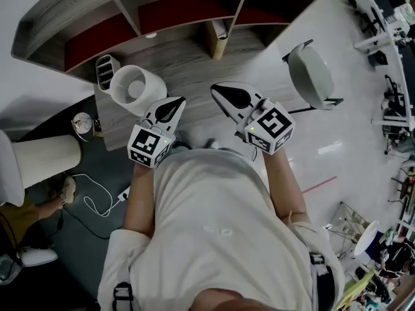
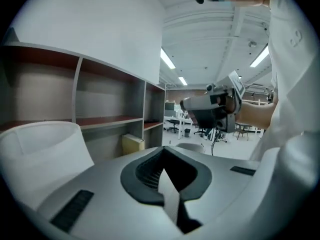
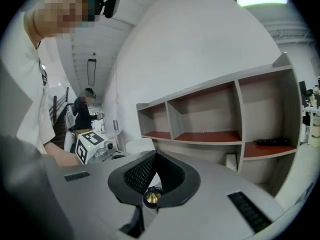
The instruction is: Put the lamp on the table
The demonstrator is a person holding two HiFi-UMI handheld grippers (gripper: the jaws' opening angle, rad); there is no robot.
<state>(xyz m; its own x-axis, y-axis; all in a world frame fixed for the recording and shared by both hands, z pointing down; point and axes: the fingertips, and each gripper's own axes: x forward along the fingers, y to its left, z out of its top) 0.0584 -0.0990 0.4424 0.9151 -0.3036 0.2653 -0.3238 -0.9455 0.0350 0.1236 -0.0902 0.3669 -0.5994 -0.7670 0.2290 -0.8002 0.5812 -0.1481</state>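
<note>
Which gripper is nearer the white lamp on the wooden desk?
Left. The left gripper is close beside the white lamp; the right gripper is farther off, on the far side of the left one.

Right tongs [image 3: 154, 160] closed together; open-fronted shelving [image 3: 215, 129] beyond.

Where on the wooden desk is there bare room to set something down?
The wooden desk top is bare between the white drum lampshade and the upright beige box. Its left corner is crowded: the lampshade and a white ribbed holder.
</note>
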